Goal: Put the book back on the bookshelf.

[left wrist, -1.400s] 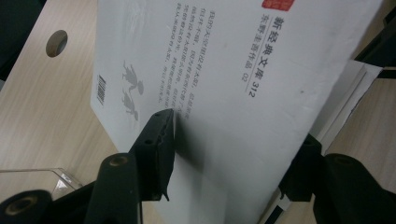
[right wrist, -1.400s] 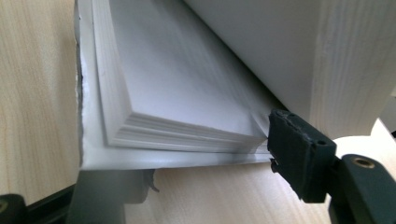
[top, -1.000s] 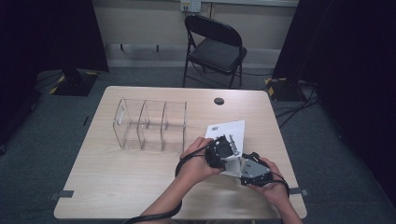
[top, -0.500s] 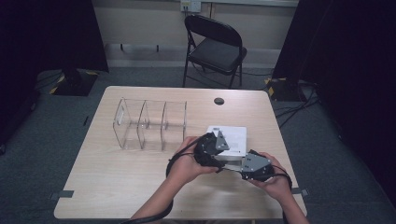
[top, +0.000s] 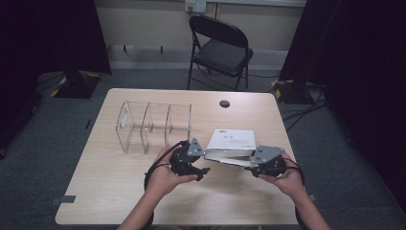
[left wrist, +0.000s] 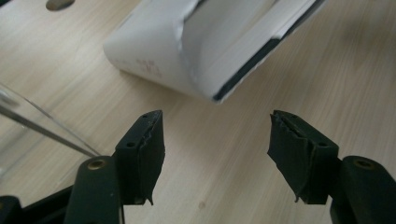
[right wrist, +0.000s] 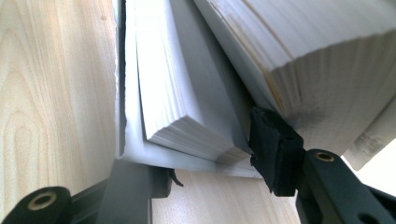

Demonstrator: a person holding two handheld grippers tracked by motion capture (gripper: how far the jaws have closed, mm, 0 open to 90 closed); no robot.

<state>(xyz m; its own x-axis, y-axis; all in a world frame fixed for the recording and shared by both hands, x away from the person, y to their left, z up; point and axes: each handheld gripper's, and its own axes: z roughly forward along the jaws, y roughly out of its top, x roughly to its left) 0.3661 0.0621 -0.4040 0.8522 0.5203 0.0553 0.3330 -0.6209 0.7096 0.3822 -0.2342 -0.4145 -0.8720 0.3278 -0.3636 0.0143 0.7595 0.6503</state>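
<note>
A stack of white books [top: 231, 140] lies right of the table's middle, its near edge raised off the wood. My right gripper [top: 252, 165] is at the stack's near right corner. In the right gripper view its jaws have just been closing and clamp the lower book [right wrist: 173, 93], one jaw under its cover and the other pad [right wrist: 273, 147] wedged below the thick upper book [right wrist: 322, 56]. My left gripper [top: 203, 161] sits just left of the stack. Its jaws have just opened and the left gripper [left wrist: 215, 135] holds nothing, with the books' corner [left wrist: 187, 51] a short way ahead.
A clear three-bay acrylic organizer [top: 153, 125] stands left of the books, and its edge [left wrist: 42, 128] passes close by my left jaw. A round cable hole [top: 224, 103] is near the table's far edge. A black folding chair [top: 221, 50] stands beyond the table.
The left gripper let go of the book and drew away to the left. The book, earlier tipped up, now lies flatter. The right gripper closed on its near right corner and rose slightly.
</note>
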